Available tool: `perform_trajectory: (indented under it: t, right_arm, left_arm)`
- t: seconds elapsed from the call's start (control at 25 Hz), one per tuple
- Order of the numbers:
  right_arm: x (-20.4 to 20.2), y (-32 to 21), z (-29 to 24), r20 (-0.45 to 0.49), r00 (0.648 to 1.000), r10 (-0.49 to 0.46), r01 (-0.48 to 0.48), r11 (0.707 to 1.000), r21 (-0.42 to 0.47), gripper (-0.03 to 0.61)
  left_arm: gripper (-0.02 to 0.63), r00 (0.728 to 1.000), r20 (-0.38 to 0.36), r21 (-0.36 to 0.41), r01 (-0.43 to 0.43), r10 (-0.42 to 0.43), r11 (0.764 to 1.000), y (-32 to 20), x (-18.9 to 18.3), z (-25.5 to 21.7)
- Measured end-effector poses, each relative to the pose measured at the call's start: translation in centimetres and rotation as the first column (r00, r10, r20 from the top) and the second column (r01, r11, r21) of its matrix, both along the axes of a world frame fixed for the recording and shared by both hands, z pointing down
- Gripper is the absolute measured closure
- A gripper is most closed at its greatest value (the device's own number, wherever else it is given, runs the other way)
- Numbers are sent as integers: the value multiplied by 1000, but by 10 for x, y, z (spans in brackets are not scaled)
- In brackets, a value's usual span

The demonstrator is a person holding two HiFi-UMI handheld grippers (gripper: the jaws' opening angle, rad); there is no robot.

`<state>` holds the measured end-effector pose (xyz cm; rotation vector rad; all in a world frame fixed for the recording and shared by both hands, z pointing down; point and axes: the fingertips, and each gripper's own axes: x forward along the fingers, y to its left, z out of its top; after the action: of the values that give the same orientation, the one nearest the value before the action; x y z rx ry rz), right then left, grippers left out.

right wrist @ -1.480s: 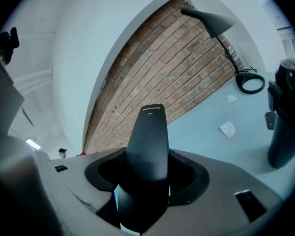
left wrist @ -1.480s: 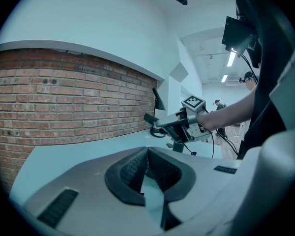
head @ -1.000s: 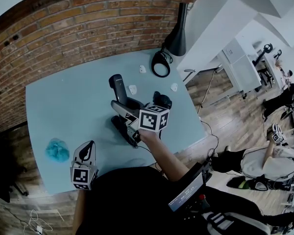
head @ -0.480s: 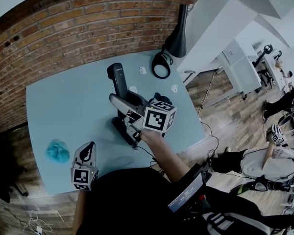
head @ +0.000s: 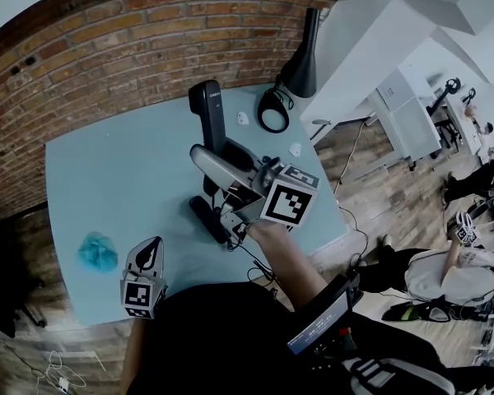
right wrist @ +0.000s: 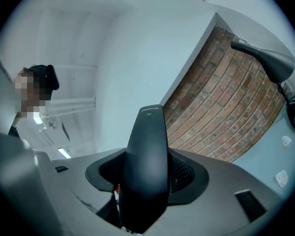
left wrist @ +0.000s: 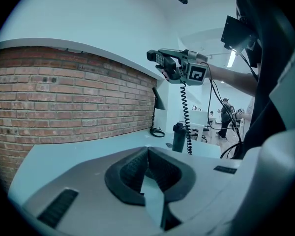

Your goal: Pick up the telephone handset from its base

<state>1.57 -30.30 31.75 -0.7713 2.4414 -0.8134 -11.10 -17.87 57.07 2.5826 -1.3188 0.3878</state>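
Right tongs (head: 221,161) clamped on the handset (head: 209,109), which was held upright, clear above its base (head: 207,218) on the tabletop (head: 107,179); left tongs (head: 151,249) closed, empty. Looked like the lift was about done; next move just needed a steady hold, minding the coiled cord (left wrist: 186,113)

tiny unreadable print on the handset (right wrist: 146,171)
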Motion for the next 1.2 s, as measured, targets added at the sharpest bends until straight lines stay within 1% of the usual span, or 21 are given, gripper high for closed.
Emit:
perform_trajectory:
  t: [0.16, 0.32, 0.48, 0.64, 0.72, 0.92, 1.08, 1.2]
  right_arm:
    - [-3, 11, -23, 43, 999, -29, 28, 999, 28, 336]
    - [-7, 25, -32, 36, 998, -45, 41, 995, 91, 336]
    - [-6, 28, -8, 17, 999, -39, 37, 994, 103, 336]
    - [-4, 32, 25, -19, 999, -27, 28, 995, 94, 336]
    - [-3, 33, 42, -23, 999, -25, 26, 997, 74, 336]
    - [-3, 39, 70, -2, 999, -34, 34, 999, 37, 336]
    - [-3, 48, 80, 30, 998, -57, 55, 997, 58, 336]
    - [-2, 51, 89, 56, 997, -61, 57, 997, 59, 336]
  left_arm:
    - [595, 1000, -25, 2, 3, -3, 1000, -3, -1, -4]
    - [595, 1000, -25, 3, 4, -4, 1000, -5, -2, -6]
    - [595, 1000, -26, 4, 0, 0, 1000, -6, -2, -3]
    - [595, 996, -88, -13, 23, -24, 1000, -11, -3, -9]
    - [595, 995, -97, -6, 31, -31, 1000, -15, -3, -14]
    - [595, 996, -86, -5, 31, -31, 1000, -17, -6, -13]
    - [595, 996, -83, -15, 30, -31, 999, -14, -5, -10]
    - [595, 994, -102, -13, 35, -36, 999, -16, -2, -14]
